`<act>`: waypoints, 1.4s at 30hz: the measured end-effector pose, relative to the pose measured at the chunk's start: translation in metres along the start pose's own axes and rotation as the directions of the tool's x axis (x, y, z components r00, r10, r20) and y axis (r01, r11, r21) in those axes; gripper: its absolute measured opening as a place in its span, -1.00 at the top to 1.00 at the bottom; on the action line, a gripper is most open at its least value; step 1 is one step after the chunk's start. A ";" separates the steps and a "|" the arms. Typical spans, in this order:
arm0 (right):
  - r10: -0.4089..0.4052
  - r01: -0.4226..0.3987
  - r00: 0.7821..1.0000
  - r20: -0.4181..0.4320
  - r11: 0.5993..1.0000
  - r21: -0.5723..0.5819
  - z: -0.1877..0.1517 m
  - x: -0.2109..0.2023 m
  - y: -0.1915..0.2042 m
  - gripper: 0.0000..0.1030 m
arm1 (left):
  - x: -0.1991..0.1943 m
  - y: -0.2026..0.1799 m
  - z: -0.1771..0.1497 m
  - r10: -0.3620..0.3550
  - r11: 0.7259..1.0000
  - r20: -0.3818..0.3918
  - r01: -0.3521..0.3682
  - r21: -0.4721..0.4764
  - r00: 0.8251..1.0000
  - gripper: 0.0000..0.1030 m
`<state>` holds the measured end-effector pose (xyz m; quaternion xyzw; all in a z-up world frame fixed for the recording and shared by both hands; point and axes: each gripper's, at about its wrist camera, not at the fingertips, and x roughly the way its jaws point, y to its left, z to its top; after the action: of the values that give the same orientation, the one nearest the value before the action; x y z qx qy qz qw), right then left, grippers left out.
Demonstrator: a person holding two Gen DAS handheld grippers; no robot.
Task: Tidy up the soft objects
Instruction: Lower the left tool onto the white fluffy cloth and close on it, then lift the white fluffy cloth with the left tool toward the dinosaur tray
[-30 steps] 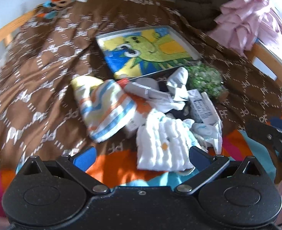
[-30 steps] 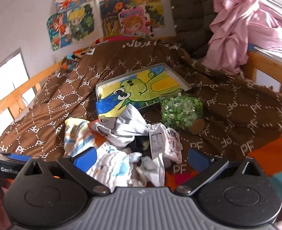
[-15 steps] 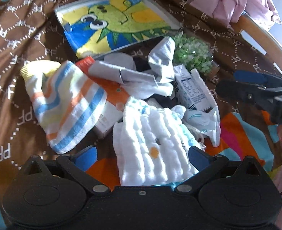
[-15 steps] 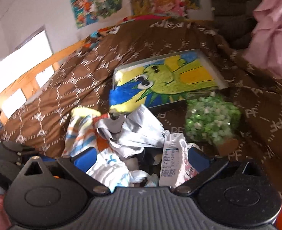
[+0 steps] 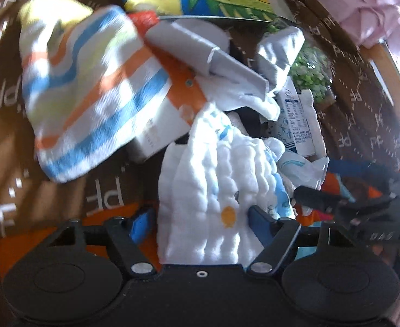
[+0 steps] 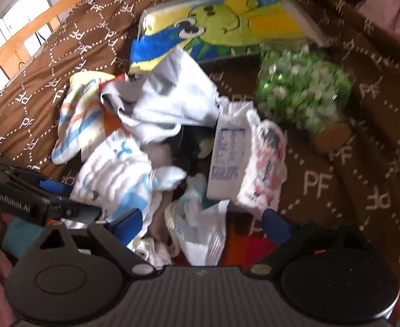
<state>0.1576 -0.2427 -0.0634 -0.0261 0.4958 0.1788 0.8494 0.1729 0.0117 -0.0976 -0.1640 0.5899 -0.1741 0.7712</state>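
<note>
White quilted muslin cloth [image 5: 221, 190] sits between your closing left tongs [image 5: 200, 222]; right tongs [image 6: 200, 223], also closing, straddle crumpled white fabric [image 6: 200, 229]; neither grips.

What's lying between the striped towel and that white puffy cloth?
In the left wrist view, a white and orange box lies between the striped towel and the white puffy cloth, partly under both.

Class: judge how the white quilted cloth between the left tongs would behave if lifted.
The white quilted cloth lies crumpled and puffy, so it is probably floppy and would drape. It looks light. Resting against the pile, it might drag neighbouring items along.
</note>
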 end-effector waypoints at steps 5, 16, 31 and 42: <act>0.022 -0.019 0.999 -0.035 0.997 0.075 0.000 0.006 -0.009 -0.79 | 0.005 0.006 0.000 -0.011 0.997 -0.011 0.011 -0.071 1.000 -0.52; 0.144 -0.118 0.988 -0.053 0.936 0.331 -0.004 0.023 -0.038 -0.34 | 0.015 0.019 0.003 -0.128 0.967 -0.038 0.116 -0.228 0.991 -0.31; 0.144 -0.123 0.989 -0.022 0.907 0.402 -0.005 0.021 -0.044 0.22 | 0.004 0.006 -0.001 -0.245 0.949 -0.001 0.239 -0.204 0.970 0.41; 0.158 -0.142 0.987 -0.004 0.902 0.407 -0.008 0.010 -0.042 0.58 | -0.014 0.000 -0.007 -0.231 0.961 0.047 0.236 -0.148 0.972 0.75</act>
<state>0.1693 -0.2806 -0.0818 0.1852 0.5382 0.1365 0.8108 0.1633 0.0174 -0.0874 -0.2933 0.5667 -0.2159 0.7390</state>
